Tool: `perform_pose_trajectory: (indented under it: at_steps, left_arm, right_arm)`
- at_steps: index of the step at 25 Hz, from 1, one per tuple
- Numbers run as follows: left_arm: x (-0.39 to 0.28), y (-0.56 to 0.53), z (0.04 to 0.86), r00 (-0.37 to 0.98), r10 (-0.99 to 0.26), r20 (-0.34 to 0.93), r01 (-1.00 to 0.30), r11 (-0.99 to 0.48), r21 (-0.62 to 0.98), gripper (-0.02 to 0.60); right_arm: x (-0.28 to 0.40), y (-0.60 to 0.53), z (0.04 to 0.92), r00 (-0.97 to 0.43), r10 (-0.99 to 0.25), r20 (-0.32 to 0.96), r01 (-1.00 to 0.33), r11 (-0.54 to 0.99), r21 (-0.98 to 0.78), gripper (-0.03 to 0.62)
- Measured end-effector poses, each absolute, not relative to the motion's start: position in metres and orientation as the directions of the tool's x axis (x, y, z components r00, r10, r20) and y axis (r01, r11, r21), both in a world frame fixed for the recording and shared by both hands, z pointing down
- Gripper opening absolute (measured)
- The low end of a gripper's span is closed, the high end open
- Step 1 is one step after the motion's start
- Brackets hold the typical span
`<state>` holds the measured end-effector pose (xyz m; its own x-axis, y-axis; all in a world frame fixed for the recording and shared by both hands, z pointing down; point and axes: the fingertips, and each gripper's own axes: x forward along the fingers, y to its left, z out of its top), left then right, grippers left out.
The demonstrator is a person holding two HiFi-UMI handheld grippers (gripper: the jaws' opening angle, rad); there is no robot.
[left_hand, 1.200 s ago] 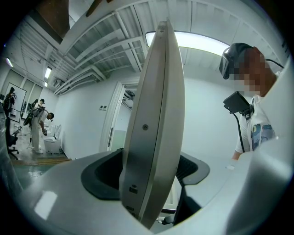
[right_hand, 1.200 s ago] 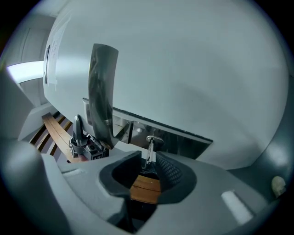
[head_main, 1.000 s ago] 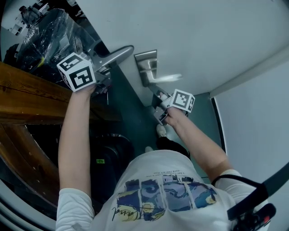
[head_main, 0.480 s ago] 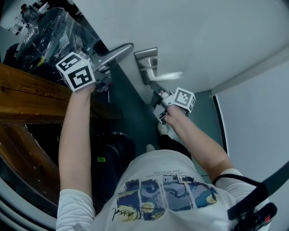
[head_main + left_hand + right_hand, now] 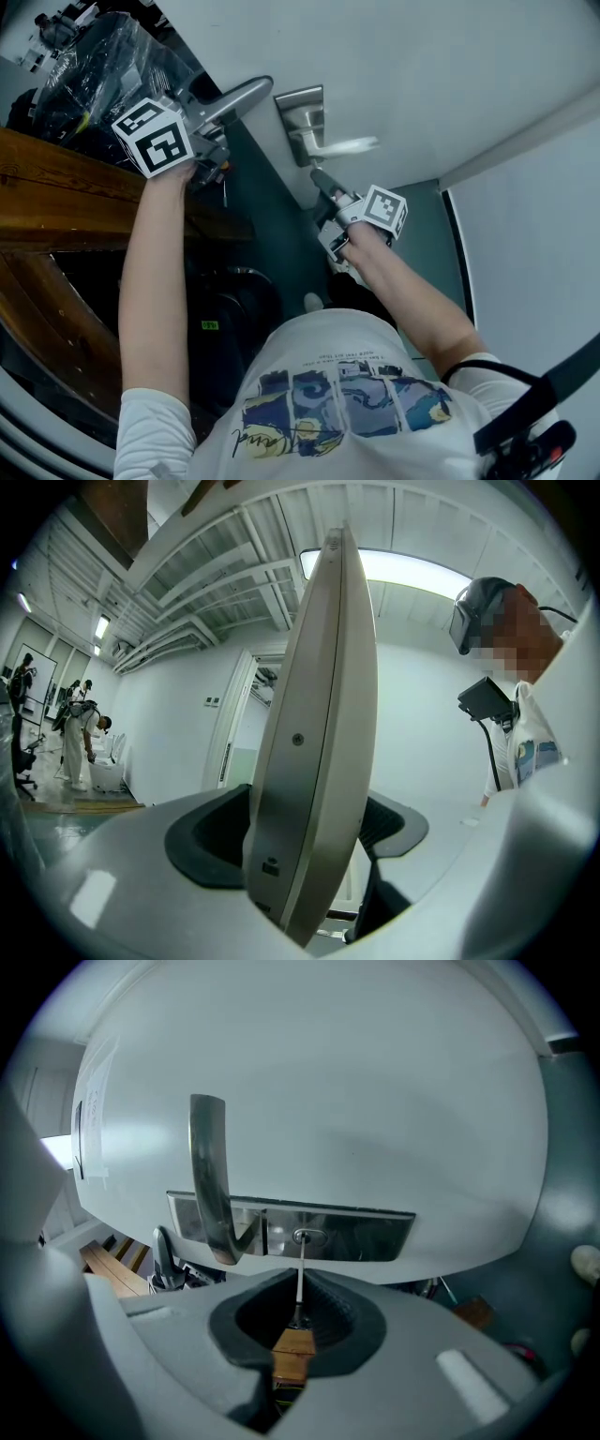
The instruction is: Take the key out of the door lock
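The white door [image 5: 422,66] stands ajar, and its edge [image 5: 319,714] runs up between the jaws of my left gripper [image 5: 309,832]. Both pads lie against the door's two faces. In the head view the left gripper [image 5: 202,145] sits just under the outer lever handle [image 5: 234,97]. A thin key [image 5: 300,1279] reaches from the keyhole [image 5: 302,1237] in the steel lock plate [image 5: 302,117] down into my right gripper [image 5: 296,1330], which is shut on the key's head. The right gripper [image 5: 321,180] is just below the inner handle [image 5: 342,146].
A wooden beam [image 5: 56,187] and black plastic-wrapped goods [image 5: 103,66] lie to the left of the door. A white wall [image 5: 534,234] closes the right side, with green floor [image 5: 281,234] below. Through the doorway people [image 5: 80,733] stand far off.
The right gripper has drawn back a little from the lock plate with the key. The left gripper stays on the door's edge.
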<state>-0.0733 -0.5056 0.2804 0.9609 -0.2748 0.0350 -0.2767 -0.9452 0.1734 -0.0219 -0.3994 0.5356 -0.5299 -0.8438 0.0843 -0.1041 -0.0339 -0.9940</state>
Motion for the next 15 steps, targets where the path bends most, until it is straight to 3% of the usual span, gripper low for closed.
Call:
perform_pose_trajectory:
  at_steps: [15]
  left_arm:
    - [-0.073,-0.506,0.278,0.957,-0.291,0.003,-0.287,-0.942,0.175,0.345]
  right_arm:
    - [-0.009,-0.342,0.528,-0.517,-0.845,0.133,-0.172,-0.05,-0.984,0.023]
